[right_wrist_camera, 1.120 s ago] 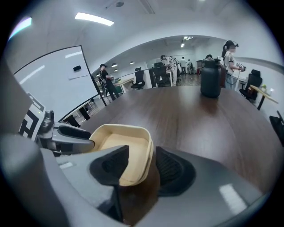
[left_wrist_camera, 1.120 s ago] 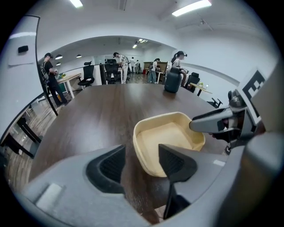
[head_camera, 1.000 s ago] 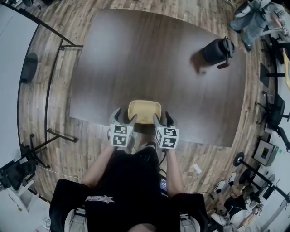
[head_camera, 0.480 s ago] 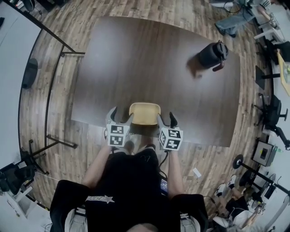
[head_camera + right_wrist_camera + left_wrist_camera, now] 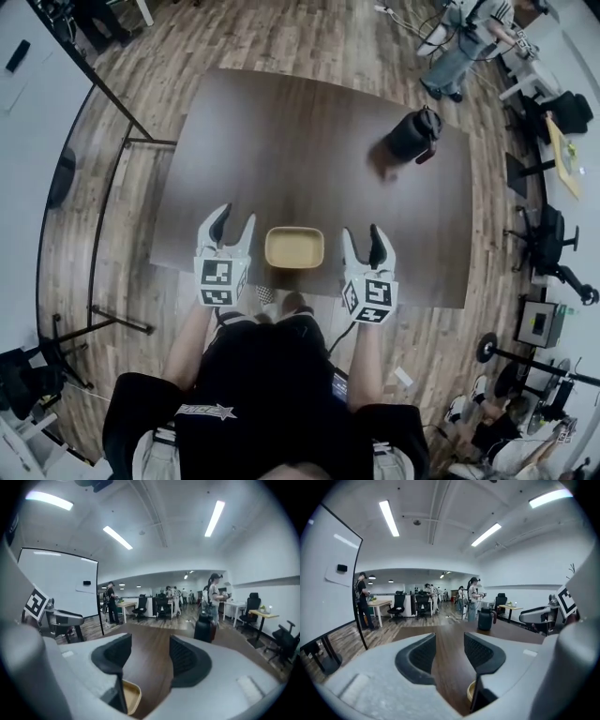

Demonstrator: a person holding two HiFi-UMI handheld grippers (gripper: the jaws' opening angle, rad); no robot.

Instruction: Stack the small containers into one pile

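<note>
Now: the tan container [image 5: 294, 247] sits at the near edge of the dark table [image 5: 309, 141], square to the person, with nothing on it and nothing gripping it. From above it shows one outline. How many containers are nested inside it cannot be told. No other small container shows on the tabletop.

Change: a second ago both grippers stood tight against its two sides. Both have since lifted and spread outward, and each is now clear of it.
- The left gripper [image 5: 234, 217]: jaws partway apart, just been closing in from wide. Only bare tabletop lies between them, so it holds nothing.
- The right gripper [image 5: 364, 234]: jaws apart and likewise empty. The container's rim shows low beside one jaw, not between the pads.

Further out: a black jug [image 5: 412, 136] at the far right of the table, well apart.

Judgement: a release and withdrawal with no loose container in sight suggests the stacking is done, or nearly so. The pile looks flat and settled.
</note>
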